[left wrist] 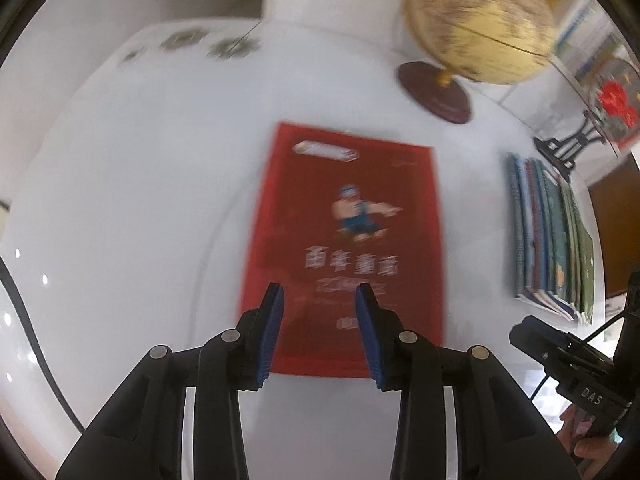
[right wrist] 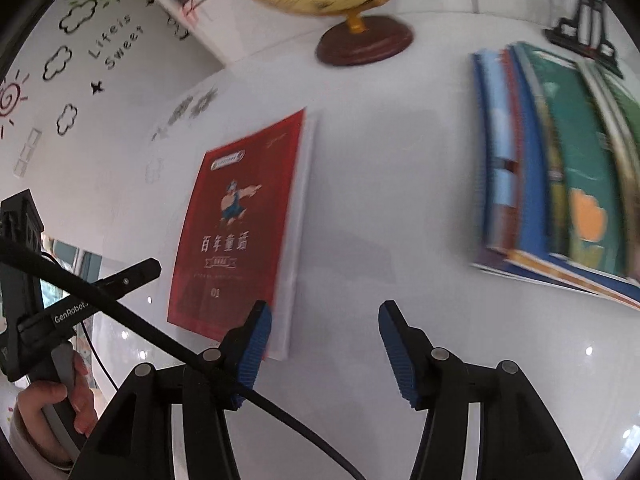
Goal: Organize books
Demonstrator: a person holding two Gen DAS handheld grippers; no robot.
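A red book (left wrist: 344,248) with a cartoon figure and white Chinese title lies flat on the white table. My left gripper (left wrist: 320,292) is open and empty, hovering over the book's near end. In the right wrist view the same red book (right wrist: 236,232) lies left of centre. My right gripper (right wrist: 326,310) is open and empty, just right of the book's near corner. A row of blue and green books (left wrist: 552,236) stands upright at the right, also shown in the right wrist view (right wrist: 560,176).
A yellow globe (left wrist: 480,20) on a dark round base (right wrist: 364,44) stands at the back of the table. A black bookend (left wrist: 564,148) stands behind the row of books. The wall (right wrist: 80,80) at the left carries drawings and lettering.
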